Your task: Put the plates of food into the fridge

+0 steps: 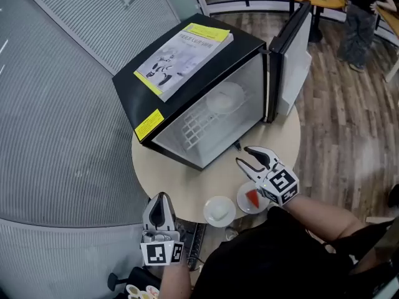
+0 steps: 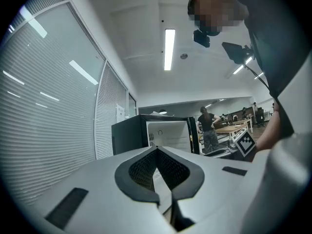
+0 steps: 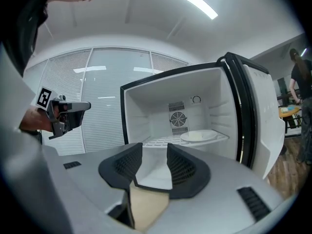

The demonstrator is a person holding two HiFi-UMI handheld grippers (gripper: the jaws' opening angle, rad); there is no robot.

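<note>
Now, 1 plate (image 1: pixel 225 97) sits in the open fridge (image 1: pixel 187 73), and 2 lie on the desk (image 1: pixel 181 179).
It rests on the fridge's wire shelf (image 1: pixel 196 126); a white plate (image 1: pixel 219 211) and a red-food plate (image 1: pixel 245 201) lie side by side at the desk's near edge. The right gripper (image 1: pixel 243 155) hovers just past the red-food plate, jaws apart and empty, facing the fridge; the left gripper (image 1: pixel 161 198) has its jaws closed together on nothing.

left gripper (image 1: pixel 160 199) jaws together, empty; right gripper (image 1: pixel 243 155) jaws apart, empty.

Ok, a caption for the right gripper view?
Open right claw faces the open fridge, one plate inside.
</note>
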